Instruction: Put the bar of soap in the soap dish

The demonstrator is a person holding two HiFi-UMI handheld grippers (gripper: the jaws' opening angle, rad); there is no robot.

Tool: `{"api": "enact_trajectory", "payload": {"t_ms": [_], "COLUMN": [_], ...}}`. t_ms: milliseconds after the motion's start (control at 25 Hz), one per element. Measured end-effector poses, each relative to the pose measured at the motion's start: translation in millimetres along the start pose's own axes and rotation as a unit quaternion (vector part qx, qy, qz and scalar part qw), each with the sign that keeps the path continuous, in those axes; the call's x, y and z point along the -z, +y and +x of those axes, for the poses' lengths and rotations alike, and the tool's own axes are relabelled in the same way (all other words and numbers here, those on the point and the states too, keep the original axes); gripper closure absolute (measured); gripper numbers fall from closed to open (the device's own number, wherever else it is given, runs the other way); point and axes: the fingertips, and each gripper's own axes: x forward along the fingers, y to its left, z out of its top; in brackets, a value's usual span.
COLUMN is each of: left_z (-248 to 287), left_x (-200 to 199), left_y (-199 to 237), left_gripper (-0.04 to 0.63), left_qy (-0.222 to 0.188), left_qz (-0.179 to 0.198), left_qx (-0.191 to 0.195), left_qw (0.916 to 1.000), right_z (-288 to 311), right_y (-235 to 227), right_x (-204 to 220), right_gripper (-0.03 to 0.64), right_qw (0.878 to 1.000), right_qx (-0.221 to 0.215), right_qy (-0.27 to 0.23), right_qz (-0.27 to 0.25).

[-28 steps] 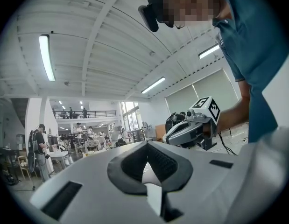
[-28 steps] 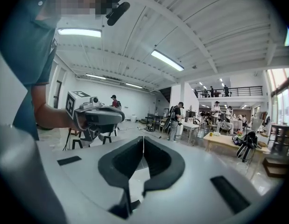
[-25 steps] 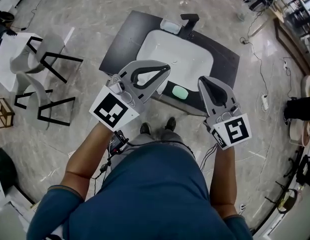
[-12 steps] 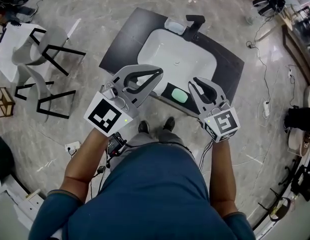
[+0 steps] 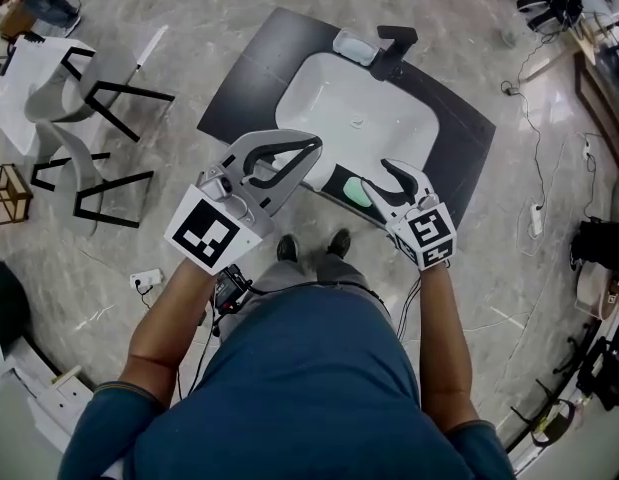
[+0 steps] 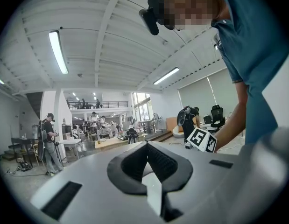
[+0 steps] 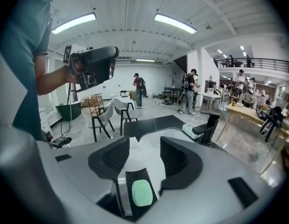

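Note:
A pale green bar of soap (image 5: 358, 191) lies on the near edge of the black counter (image 5: 251, 76), in front of the white basin (image 5: 357, 118). The white soap dish (image 5: 353, 46) sits at the far edge beside the black tap (image 5: 394, 50). My right gripper (image 5: 382, 176) hangs just above the soap; its jaws have just been opening and stand open, with nothing pressed between them. In the right gripper view the soap (image 7: 143, 192) shows low down between the jaws of the right gripper (image 7: 145, 146), and the soap dish (image 7: 190, 130) lies further off. My left gripper (image 5: 316, 147) is shut and empty over the counter's near left.
White chairs with black legs (image 5: 84, 118) stand on the marble floor left of the counter. A cable and power strip (image 5: 534, 213) lie at the right. People stand at tables (image 7: 188, 94) far across the hall.
The right gripper has dropped towards the soap and its jaws have gone from shut to open. The left gripper has shifted only slightly.

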Motion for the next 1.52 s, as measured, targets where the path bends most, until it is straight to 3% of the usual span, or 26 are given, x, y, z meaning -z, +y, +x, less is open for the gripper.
{"api": "enact_trajectory", "payload": {"t_ms": [240, 720, 1520], "left_z": [5, 11, 13], "left_x": [12, 31, 54], "left_y": [7, 12, 15], "left_gripper": [0.595, 0.595, 0.595], "left_qy": [0.013, 0.031, 0.049], "left_qz": [-0.016, -0.028, -0.048], "left_qx": [-0.007, -0.012, -0.017], "left_qw": [0.9998, 0.9991, 0.9975], "right_z": [24, 59, 87], "right_y": [0, 7, 17], "right_x": [48, 136, 203], "right_gripper": [0.346, 0.304, 0.289], "right_qw": [0.998, 0.984, 0.967], "right_qx": [-0.027, -0.077, -0.111], "right_qy": [0.060, 0.159, 0.230], "right_qz": [0.001, 0.014, 0.026]}}
